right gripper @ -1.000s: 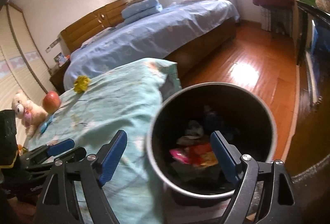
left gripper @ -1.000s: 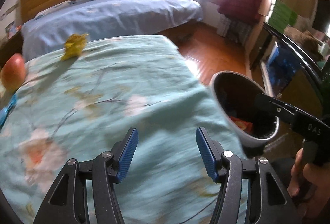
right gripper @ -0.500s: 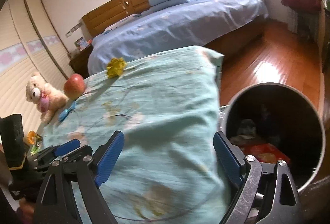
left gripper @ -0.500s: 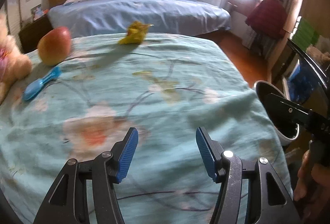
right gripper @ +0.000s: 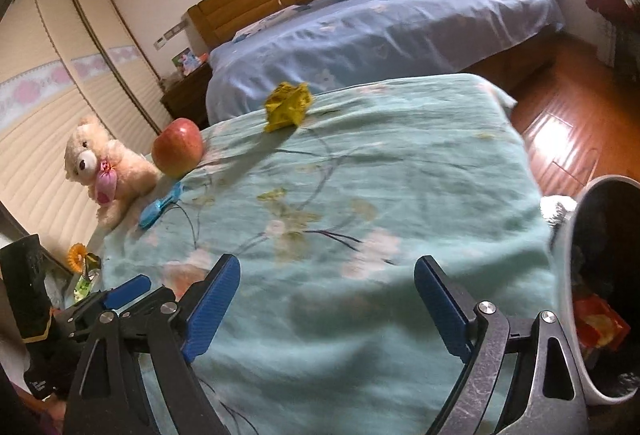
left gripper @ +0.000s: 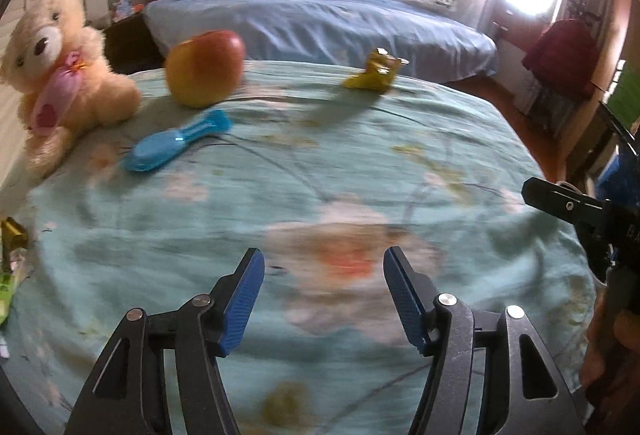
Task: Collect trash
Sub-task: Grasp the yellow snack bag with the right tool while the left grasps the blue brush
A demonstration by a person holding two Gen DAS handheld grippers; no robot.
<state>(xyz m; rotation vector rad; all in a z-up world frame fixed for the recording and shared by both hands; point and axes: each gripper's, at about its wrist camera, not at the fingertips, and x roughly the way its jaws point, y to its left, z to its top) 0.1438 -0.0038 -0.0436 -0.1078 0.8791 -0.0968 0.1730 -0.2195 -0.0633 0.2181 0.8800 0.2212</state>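
Right wrist | trash bin [right gripper: 568, 275]: red wrapper [right gripper: 598, 321] inside | left tongs [left gripper: 323, 299], right tongs [right gripper: 326, 309]: apart, empty

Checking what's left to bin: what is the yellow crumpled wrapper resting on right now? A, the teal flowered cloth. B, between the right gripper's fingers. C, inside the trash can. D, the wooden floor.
A: the yellow crumpled wrapper lies on the teal flowered cloth, near its far edge.

The cloth-covered table [right gripper: 400, 175] lies bare at centre, passable. Obstacles are set along its far edge: crumpled yellow wrapper [right gripper: 289, 106] at 12 o'clock, apple [right gripper: 177, 151], teddy bear [right gripper: 104, 167] and blue brush [right gripper: 160, 206] at 10 o'clock.
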